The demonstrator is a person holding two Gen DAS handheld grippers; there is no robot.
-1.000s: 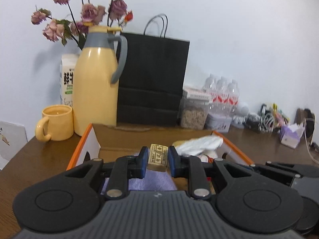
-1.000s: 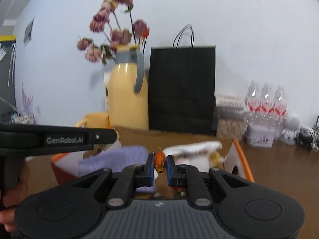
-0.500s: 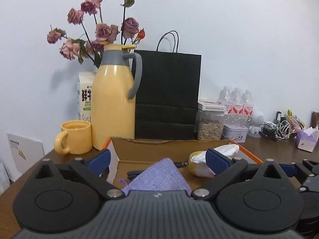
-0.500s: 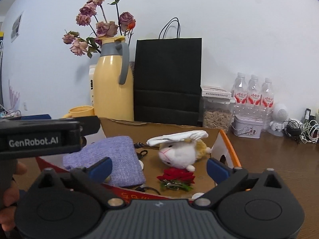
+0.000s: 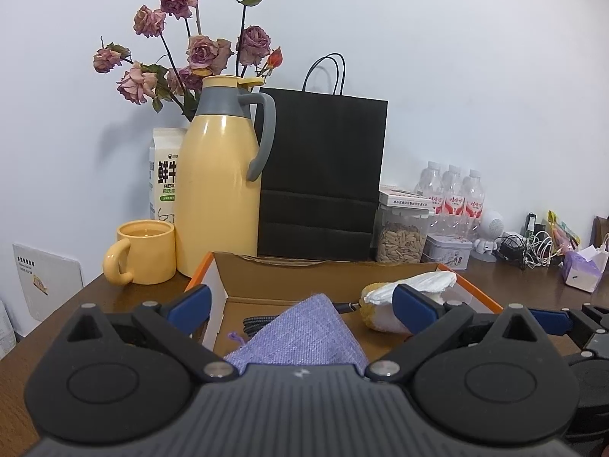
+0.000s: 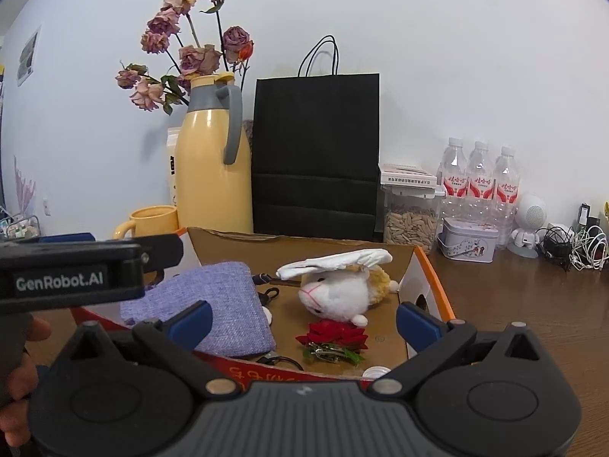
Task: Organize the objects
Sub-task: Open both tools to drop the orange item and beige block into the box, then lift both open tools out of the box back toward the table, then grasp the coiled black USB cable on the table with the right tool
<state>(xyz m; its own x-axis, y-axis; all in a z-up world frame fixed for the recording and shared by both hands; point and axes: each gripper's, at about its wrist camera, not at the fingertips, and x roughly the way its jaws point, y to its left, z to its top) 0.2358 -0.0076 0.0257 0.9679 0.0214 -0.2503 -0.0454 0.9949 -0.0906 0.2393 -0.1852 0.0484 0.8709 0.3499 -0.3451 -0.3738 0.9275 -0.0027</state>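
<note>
Evidently between picks, both the left tongs and right tongs hover spread and empty over the cardboard box, where the purple pouch and plush toy lie gathered.

Three water bottles, one mug.

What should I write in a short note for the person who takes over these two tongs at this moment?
Left tongs: open, holding nothing, above the near edge of the cardboard box.
Right tongs: open, holding nothing, also at the near edge of the box.
In the box: purple fabric pouch on the left, plush toy in the middle, red rose clip in front of it, some dark cables beside the pouch.
Done: these things lie in the box.
Left: I cannot tell which table things also belong in it; thermos, mug and black paper bag stand behind the box.
</note>
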